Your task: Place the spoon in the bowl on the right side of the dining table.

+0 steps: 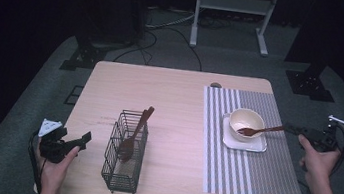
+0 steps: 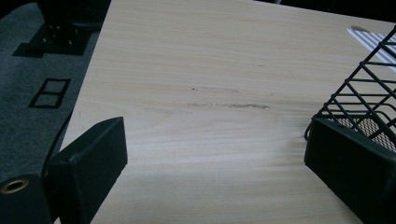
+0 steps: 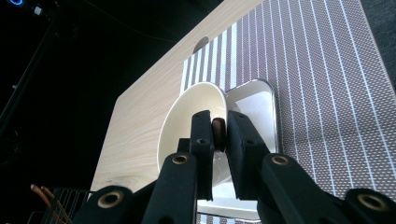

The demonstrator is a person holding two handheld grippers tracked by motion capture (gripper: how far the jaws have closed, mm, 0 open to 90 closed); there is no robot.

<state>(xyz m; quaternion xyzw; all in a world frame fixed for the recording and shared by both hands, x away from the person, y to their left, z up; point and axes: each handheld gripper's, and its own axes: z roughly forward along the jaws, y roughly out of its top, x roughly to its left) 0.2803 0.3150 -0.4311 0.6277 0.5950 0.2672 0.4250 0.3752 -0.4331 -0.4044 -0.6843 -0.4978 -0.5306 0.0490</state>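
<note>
A wooden spoon (image 1: 258, 131) rests with its head in the cream bowl (image 1: 246, 121), which stands on a white square plate (image 1: 247, 141). My right gripper (image 1: 292, 129) is shut on the spoon's handle end (image 3: 218, 133), at the right of the striped mat. The bowl (image 3: 191, 116) shows just beyond its jaws. My left gripper (image 1: 81, 140) is open above the table's left edge, beside the black wire basket (image 1: 124, 154). That basket holds two more wooden utensils (image 1: 133, 135). In the left gripper view the basket's corner (image 2: 364, 98) sits by one jaw, nothing between them.
A grey and white striped placemat (image 1: 246, 172) covers the table's right side (image 3: 327, 84). The wooden tabletop (image 1: 170, 92) has a small cable hole at its far edge. Stand legs and cables lie on the floor beyond the table.
</note>
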